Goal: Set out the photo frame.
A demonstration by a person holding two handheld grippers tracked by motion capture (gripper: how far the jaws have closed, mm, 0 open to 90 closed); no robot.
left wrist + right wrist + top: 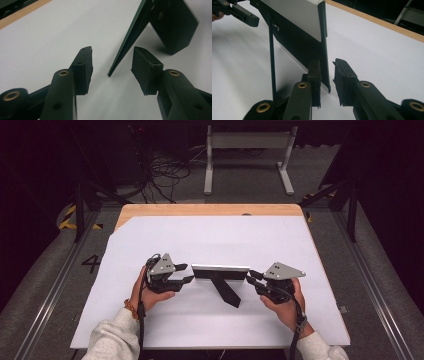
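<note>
A thin silver-faced picture frame with a black fold-out back leg [220, 271] stands upright at the centre of the high view on the white sheet [210, 237], propped by its leg. The left gripper [186, 273] and the right gripper [252, 277] flank its ends, both spread, pads off the edges, likely so it can stand alone.

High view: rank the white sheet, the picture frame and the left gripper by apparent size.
1. White sheet, largest by far.
2. Picture frame with its stand.
3. Left gripper, near the frame in size, so that order is unsure.
</note>
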